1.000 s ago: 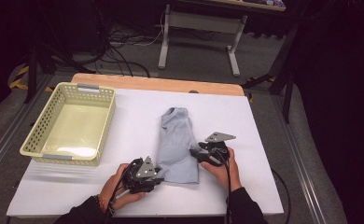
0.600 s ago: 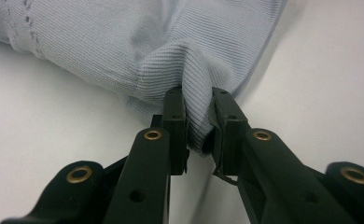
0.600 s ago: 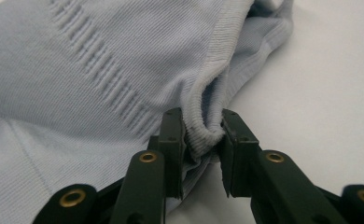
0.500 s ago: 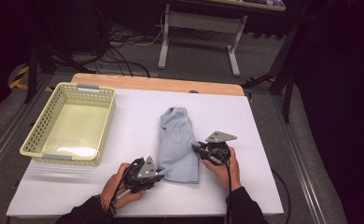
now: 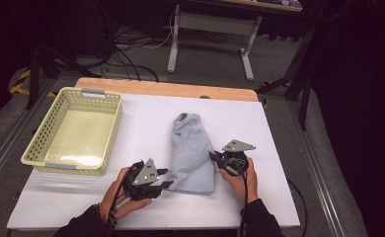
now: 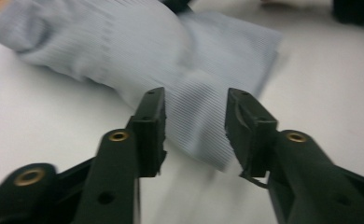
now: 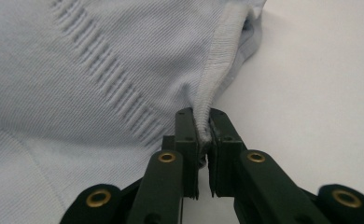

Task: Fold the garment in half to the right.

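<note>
A light blue shirt [image 5: 193, 155] lies folded in the middle of the white worktop [image 5: 141, 116]. Its collar end points away from the person and its bottom edge is close to the person's hands.

The right tongs [image 7: 202, 140] have just been closing. They now pinch the ribbed edge of the shirt, and a thin fold of cloth sits tight between the two black jaws. In the high view, the right tongs [image 5: 215, 157] touch the right side of the shirt.

The left tongs [image 6: 196, 123] have just been opening a bit. Their jaws stand apart with a gap, and the corner of the shirt lies in front of them, not gripped. In the high view, the left tongs [image 5: 165, 178] are just beside the shirt's near left corner.

A yellow basket [image 5: 42, 143] sits on the left side of the worktop, well apart from the shirt.
</note>
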`<state>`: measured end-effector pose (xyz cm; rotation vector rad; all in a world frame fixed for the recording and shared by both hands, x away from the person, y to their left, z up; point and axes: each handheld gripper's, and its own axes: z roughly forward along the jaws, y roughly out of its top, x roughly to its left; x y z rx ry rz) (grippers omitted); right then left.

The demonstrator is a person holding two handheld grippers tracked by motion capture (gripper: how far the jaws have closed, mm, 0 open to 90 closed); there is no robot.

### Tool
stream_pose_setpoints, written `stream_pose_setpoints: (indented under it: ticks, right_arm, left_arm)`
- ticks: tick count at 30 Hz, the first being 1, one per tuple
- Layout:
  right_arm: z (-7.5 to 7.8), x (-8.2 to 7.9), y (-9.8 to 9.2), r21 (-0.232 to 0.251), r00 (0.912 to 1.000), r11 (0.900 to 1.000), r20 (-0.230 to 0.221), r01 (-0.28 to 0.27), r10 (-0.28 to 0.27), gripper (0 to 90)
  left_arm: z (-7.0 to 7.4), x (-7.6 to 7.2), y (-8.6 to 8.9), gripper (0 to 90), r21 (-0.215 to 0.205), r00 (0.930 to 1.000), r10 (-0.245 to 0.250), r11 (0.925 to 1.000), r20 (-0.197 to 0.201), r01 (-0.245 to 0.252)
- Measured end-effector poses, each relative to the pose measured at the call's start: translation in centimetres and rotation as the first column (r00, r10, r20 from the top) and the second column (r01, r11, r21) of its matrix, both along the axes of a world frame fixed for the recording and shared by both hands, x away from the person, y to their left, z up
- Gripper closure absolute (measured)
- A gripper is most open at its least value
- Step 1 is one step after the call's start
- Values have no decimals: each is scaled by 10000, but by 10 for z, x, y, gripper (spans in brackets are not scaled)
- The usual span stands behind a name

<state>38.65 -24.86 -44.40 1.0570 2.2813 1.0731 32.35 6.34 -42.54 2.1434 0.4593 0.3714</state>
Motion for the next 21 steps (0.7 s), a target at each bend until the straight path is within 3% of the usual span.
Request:
stream_pose_setpoints:
  ticks: [2, 3, 7, 9, 10, 11, 15, 18, 21]
  right_arm:
    - [-3, -1, 2, -94, 10000, 10000, -20, 32, -32, 839]
    - [-3, -1, 2, -94, 10000, 10000, -20, 32, -32, 839]
    - [-4, -2, 3, -38, 10000, 10000, 16, 46, -46, 836]
    - [-5, -2, 4, -4, 10000, 10000, 24, -51, 51, 832]
    - [-5, -2, 4, -31, 9999, 9999, 37, -106, 107, 822]
    - [-5, -2, 4, -31, 9999, 9999, 37, -106, 107, 822]
    - [-6, -2, 3, 2, 9999, 9999, 4, -145, 145, 772]
    - [-5, -1, 3, -12, 9999, 9999, 46, -136, 136, 740]
    - [-6, -2, 4, -132, 9999, 9999, 56, -99, 100, 687]
  left_arm:
    - [6, 15, -5, 708, -153, 9999, 111, 9998, -5, -111]
    - [6, 15, -5, 728, -153, 9999, 111, 9998, -5, -111]
    - [10, 48, -26, 740, -151, 9988, 443, 9989, 185, -440]
    - [7, 65, -36, 737, -126, 9981, 612, 9980, 4, -612]
    - [3, 82, -41, 724, -230, 9969, 747, 9969, -265, -753]
    - [3, 82, -41, 720, -230, 9969, 747, 9969, -265, -753]
    - [-5, 109, -48, 713, -334, 9918, 1056, 9936, -724, -1082]
    - [-10, 117, -50, 722, -281, 9893, 1127, 9929, -927, -1157]
    - [-19, 118, -52, 724, 341, 9860, 1179, 9928, -1176, -1146]
